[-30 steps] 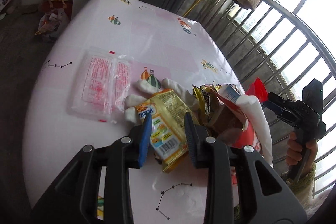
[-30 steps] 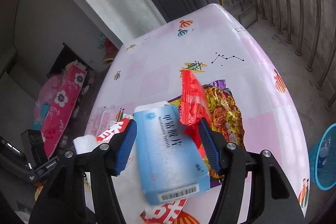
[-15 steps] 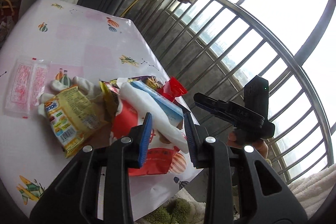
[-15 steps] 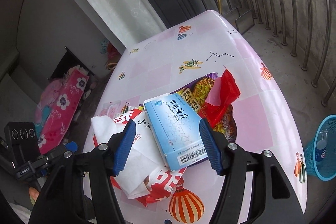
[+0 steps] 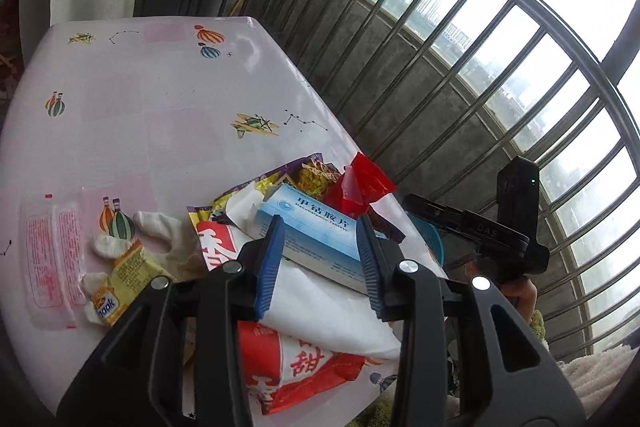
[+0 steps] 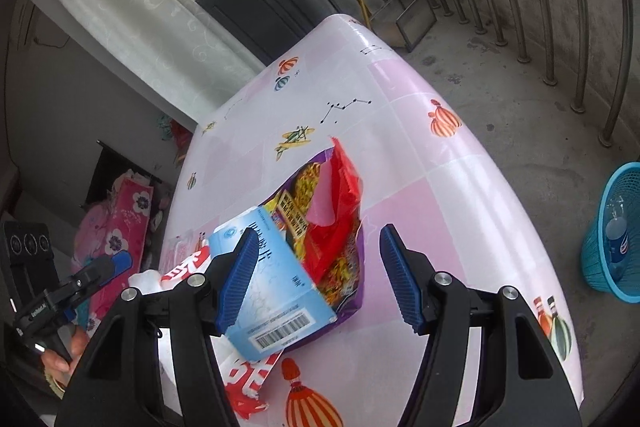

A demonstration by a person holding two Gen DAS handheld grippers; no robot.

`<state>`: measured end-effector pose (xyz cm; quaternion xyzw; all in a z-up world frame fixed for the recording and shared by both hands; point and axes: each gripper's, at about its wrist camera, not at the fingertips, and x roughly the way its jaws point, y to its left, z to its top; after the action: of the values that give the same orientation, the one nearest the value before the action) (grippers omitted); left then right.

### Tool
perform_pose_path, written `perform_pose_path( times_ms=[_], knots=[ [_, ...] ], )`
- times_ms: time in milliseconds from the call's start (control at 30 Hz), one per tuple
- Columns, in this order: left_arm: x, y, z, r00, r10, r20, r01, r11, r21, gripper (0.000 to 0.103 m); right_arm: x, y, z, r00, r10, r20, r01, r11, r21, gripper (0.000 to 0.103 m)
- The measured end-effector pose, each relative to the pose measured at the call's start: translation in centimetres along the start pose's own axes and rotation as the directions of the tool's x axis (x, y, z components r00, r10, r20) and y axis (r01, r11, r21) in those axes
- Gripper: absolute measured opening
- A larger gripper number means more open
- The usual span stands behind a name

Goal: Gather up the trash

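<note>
Now the blue medicine box (image 6: 262, 285), clamped in the right gripper (image 6: 316, 277) a second ago, is seen lying loose on the heap of wrappers; that gripper's jaws stand wide and nothing is held, only the left pad overlapping the box. The yellow snack packet (image 5: 120, 285) gripped earlier by the left gripper (image 5: 320, 263) is left on the table (image 5: 160, 115), and those jaws have just been opening, framing the box without pressing it. So nothing is judged collected yet. Counted: one box, one red wrapper (image 6: 338, 203), one purple packet (image 6: 344, 275), one red-and-white bag (image 5: 292, 359), one yellow packet, one clear sachet sheet (image 5: 50, 263), one white glove (image 5: 168, 239). One blue basket (image 6: 616, 231) stands on the floor.
</note>
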<state>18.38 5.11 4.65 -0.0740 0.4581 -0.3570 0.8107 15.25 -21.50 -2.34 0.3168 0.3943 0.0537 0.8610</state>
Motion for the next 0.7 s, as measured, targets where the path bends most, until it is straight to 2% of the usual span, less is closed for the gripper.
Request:
perform_pose_path(
  times_ms=[100,200,267,433,500,567,633,700],
  knots=[
    [2.3,1.9,2.3,0.996,0.032,-0.082,-0.033,0.999,-0.012,0.038,0.8,-0.4,1.0,1.000,-0.002,0.004,0.002,1.000,-0.007,0.061],
    [5.5,4.5,3.9,0.979,0.006,-0.201,-0.022,0.997,-0.078,0.038,1.8,-1.0,1.8,1.000,-0.002,-0.003,0.002,1.000,-0.008,0.061],
    [7.4,6.0,4.4,0.962,-0.021,-0.272,-0.013,0.993,-0.121,0.038,2.5,-1.3,2.2,1.000,0.004,-0.014,-0.004,1.000,-0.009,0.061],
    [10.3,7.7,4.7,0.936,-0.020,-0.350,-0.031,0.990,-0.139,0.035,3.9,-1.7,2.5,0.999,0.010,-0.039,-0.010,1.000,-0.019,0.061],
    [10.8,7.7,4.5,0.926,-0.016,-0.376,-0.035,0.991,-0.128,0.029,4.1,-1.7,2.4,0.999,0.014,-0.039,-0.015,0.999,-0.031,0.058],
    [10.9,7.3,4.3,0.925,-0.005,-0.380,-0.038,0.994,-0.105,0.027,4.3,-1.6,2.5,0.999,0.008,-0.040,-0.009,0.999,-0.045,0.054],
    [11.1,7.1,4.2,0.923,0.012,-0.385,-0.047,0.995,-0.082,0.018,4.5,-1.6,2.4,0.999,0.002,-0.041,-0.004,0.998,-0.058,0.050],
    [11.2,7.0,4.1,0.921,0.028,-0.388,-0.056,0.996,-0.063,0.008,4.8,-1.4,2.4,0.999,-0.003,-0.046,0.000,0.998,-0.067,0.040]
  ],
)
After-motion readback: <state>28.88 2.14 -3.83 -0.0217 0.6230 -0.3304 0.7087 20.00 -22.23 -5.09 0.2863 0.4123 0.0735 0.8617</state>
